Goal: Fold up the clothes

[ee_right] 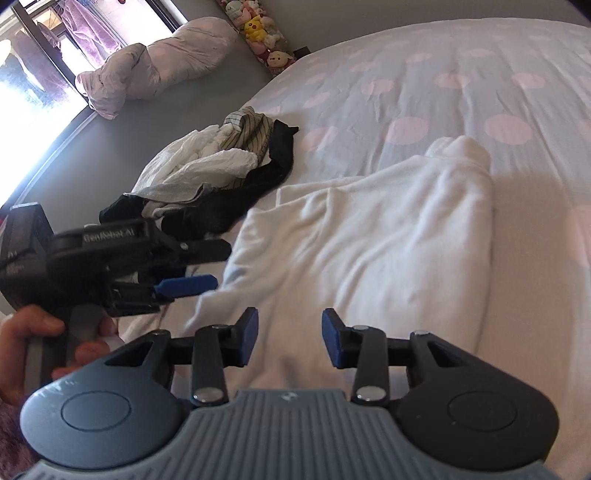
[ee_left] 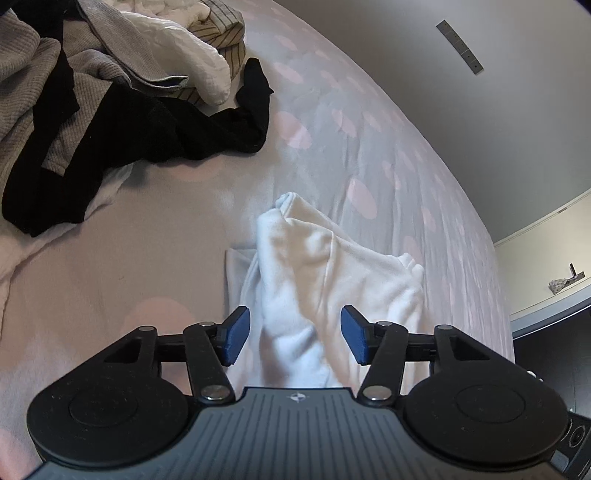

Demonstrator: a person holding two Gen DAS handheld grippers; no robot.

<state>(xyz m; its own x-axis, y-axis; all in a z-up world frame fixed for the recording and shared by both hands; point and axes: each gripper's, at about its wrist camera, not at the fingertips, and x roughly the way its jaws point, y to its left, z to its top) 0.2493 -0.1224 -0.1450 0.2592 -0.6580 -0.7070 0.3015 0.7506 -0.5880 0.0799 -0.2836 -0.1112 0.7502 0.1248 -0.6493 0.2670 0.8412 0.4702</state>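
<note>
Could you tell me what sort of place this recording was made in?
Most likely a bedroom at home: the clothes lie on a bed with a pink-dotted sheet, a bundled duvet sits by the window, and plush toys line the wall.

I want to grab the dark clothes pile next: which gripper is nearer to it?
Left. The left gripper sits just below the dark clothes pile at the white garment's edge; the right gripper hangs over the garment, farther away.
</note>
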